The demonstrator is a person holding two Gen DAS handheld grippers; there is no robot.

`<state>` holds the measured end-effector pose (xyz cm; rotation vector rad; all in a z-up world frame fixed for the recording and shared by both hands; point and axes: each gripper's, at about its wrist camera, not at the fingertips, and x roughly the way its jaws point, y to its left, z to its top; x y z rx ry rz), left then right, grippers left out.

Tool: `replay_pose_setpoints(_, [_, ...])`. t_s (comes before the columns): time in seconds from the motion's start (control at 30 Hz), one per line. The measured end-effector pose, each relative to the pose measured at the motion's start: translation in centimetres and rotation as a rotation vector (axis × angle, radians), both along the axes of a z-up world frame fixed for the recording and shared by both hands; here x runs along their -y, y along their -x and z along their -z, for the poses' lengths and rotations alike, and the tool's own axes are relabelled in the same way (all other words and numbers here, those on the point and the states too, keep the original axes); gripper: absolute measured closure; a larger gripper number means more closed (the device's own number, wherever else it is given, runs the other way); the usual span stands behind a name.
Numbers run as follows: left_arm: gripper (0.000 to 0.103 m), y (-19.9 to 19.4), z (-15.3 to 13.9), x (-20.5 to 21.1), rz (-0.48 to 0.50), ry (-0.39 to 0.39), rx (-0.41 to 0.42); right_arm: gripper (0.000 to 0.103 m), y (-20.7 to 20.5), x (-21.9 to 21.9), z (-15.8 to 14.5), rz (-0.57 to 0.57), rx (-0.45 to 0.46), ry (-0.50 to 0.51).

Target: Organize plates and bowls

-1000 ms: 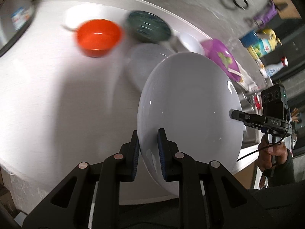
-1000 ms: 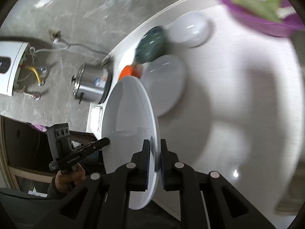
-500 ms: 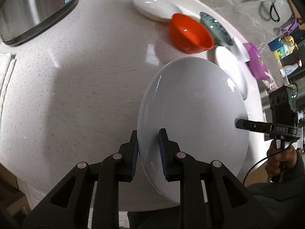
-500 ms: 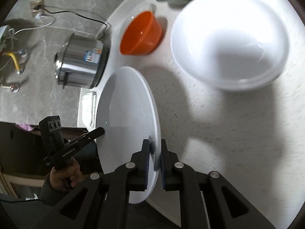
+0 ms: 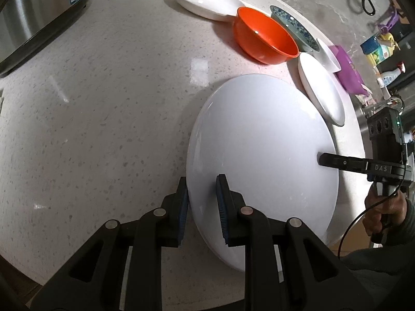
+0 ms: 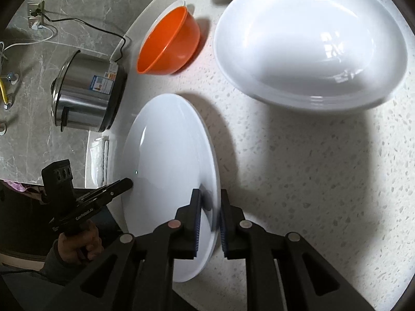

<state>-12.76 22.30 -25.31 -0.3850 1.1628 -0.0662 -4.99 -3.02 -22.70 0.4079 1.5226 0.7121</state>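
A large white plate (image 5: 262, 155) is held between both grippers, low over the speckled counter (image 5: 103, 103). My left gripper (image 5: 201, 197) is shut on one edge of its rim. My right gripper (image 6: 209, 207) is shut on the opposite edge of the plate (image 6: 166, 171). In the left wrist view an orange bowl (image 5: 264, 39), a blue patterned bowl (image 5: 295, 29) and white plates (image 5: 205, 0) (image 5: 321, 88) sit behind. In the right wrist view a big white bowl (image 6: 311, 41) lies just ahead, with the orange bowl (image 6: 168, 44) to its left.
A steel rice cooker (image 6: 88, 93) stands at the counter's left end, its cord running to a wall socket. A purple dish (image 5: 347, 70) and bottles (image 5: 381, 49) lie beyond the stack of dishes. The counter's front edge is close below the plate.
Both grippers have carried the plate down and closer to the counter. The big white bowl and the orange bowl now appear nearer in the right wrist view.
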Motion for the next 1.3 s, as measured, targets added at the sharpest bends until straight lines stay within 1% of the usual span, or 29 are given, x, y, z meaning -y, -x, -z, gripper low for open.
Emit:
replay_pose_setpoints(0.03, [0.084,-0.6,-0.1,0.6,0.0,-0.001,0.002,0.087,0.1,0.0,0.0,-0.003,0.013,0.007])
replay_pose_setpoints(0.13, [0.084,-0.3,0.0,0.4,-0.009,0.027,0.012,0.087,0.2,0.1,-0.1,0.004,0.032,0.001])
replay_pose_setpoints(0.2, [0.084,0.3,-0.2,0.3,-0.016,0.026,0.025,0.084,0.4,0.2,-0.2,0.015,0.053,-0.004])
replay_pose_setpoints(0.23, [0.084,0.5,-0.4,0.3,-0.019,0.017,0.034,0.081,0.5,0.3,-0.2,0.023,0.061,-0.009])
replay_pose_setpoints(0.27, [0.081,0.7,-0.7,0.3,-0.022,0.015,0.044,0.069,0.6,0.3,-0.3,0.033,0.069,-0.018])
replay_pose_setpoints(0.3, [0.069,1.0,-1.3,0.1,-0.037,0.013,0.065,0.05,0.7,0.6,-0.6,0.047,0.082,-0.029])
replay_pose_setpoints(0.33, [0.056,1.4,-1.9,-0.1,-0.051,0.01,0.086,0.04,0.9,0.8,-1.1,0.064,0.104,-0.033])
replay_pose_setpoints(0.37, [0.03,1.8,-2.7,-0.2,-0.064,0.017,0.129,0.026,1.1,1.0,-1.7,0.081,0.124,-0.044])
replay_pose_setpoints(0.4, [0.005,2.1,-3.6,-0.3,-0.073,0.033,0.182,0.019,1.4,1.5,-2.3,0.1,0.144,-0.065])
replay_pose_setpoints(0.43, [0.0,2.4,-4.6,-0.2,-0.075,0.039,0.226,0.018,1.6,2.0,-2.8,0.117,0.156,-0.081])
replay_pose_setpoints(0.47, [0.0,2.6,-5.6,0.2,-0.074,0.023,0.266,0.016,2.0,2.8,-3.4,0.145,0.169,-0.11])
replay_pose_setpoints(0.5, [0.0,2.7,-6.5,0.7,-0.067,-0.003,0.291,0.009,2.6,3.9,-4.0,0.184,0.178,-0.151])
replay_pose_setpoints(0.53, [0.0,2.6,-7.4,1.3,-0.059,-0.02,0.305,0.003,3.1,4.9,-4.3,0.221,0.179,-0.174])
replay_pose_setpoints(0.57, [0.0,2.3,-8.0,1.9,-0.061,-0.027,0.312,0.0,3.6,5.9,-4.5,0.26,0.174,-0.189])
replay_pose_setpoints(0.67, [0.0,1.3,-9.3,3.8,-0.069,0.003,0.317,0.0,4.9,9.2,-4.7,0.368,0.126,-0.281])
replay_pose_setpoints(0.73, [0.0,0.6,-9.7,5.4,-0.074,-0.002,0.321,0.0,5.5,11.2,-4.3,0.442,0.068,-0.346])
replay_pose_setpoints(0.77, [0.0,0.1,-9.7,6.4,-0.066,-0.002,0.317,0.0,5.7,11.9,-4.3,0.466,0.056,-0.376])
replay_pose_setpoints(0.83, [0.0,-1.0,-9.8,8.1,-0.061,-0.01,0.281,0.0,5.9,12.9,-4.5,0.496,0.051,-0.418])
replay_pose_setpoints(0.9, [0.0,-2.0,-8.9,9.5,-0.069,0.025,0.181,0.0,5.9,14.1,-4.5,0.532,0.038,-0.486])
replay_pose_setpoints(0.93, [0.0,-2.9,-8.6,9.8,-0.089,0.055,0.129,0.0,5.9,14.3,-4.5,0.549,0.025,-0.52])
replay_pose_setpoints(0.97, [0.0,-3.7,-8.4,9.9,-0.121,0.079,0.098,0.0,6.0,14.7,-4.5,0.564,0.009,-0.548])
replay_pose_setpoints(1.0, [0.0,-4.2,-8.3,10.0,-0.151,0.091,0.09,0.0,5.8,15.1,-4.6,0.572,-0.007,-0.572])
replay_pose_setpoints(1.03, [0.0,-4.7,-8.4,10.3,-0.17,0.09,0.093,0.0,5.6,15.5,-4.9,0.562,-0.008,-0.582])
replay_pose_setpoints(1.07, [0.0,-5.0,-8.5,10.6,-0.177,0.071,0.097,0.0,5.1,15.8,-5.4,0.545,0.003,-0.581])
replay_pose_setpoints(1.13, [0.0,-6.7,-8.6,11.8,-0.166,0.015,0.086,0.0,3.4,16.6,-6.9,0.491,0.045,-0.556])
replay_pose_setpoints(1.17, [0.001,-7.4,-8.6,12.3,-0.161,0.013,0.086,0.0,2.5,17.4,-7.4,0.467,0.062,-0.539])
replay_pose_setpoints(1.23, [0.001,-9.5,-8.6,13.2,-0.147,0.031,0.085,0.0,-0.4,18.6,-8.4,0.419,0.115,-0.476])
replay_pose_setpoints(1.27, [0.001,-10.6,-8.5,13.7,-0.125,0.029,0.074,0.0,-2.3,19.3,-8.9,0.395,0.144,-0.442])
replay_pose_setpoints(1.3, [0.001,-11.6,-8.5,14.3,-0.1,0.02,0.075,0.0,-3.7,19.9,-9.0,0.379,0.151,-0.405])
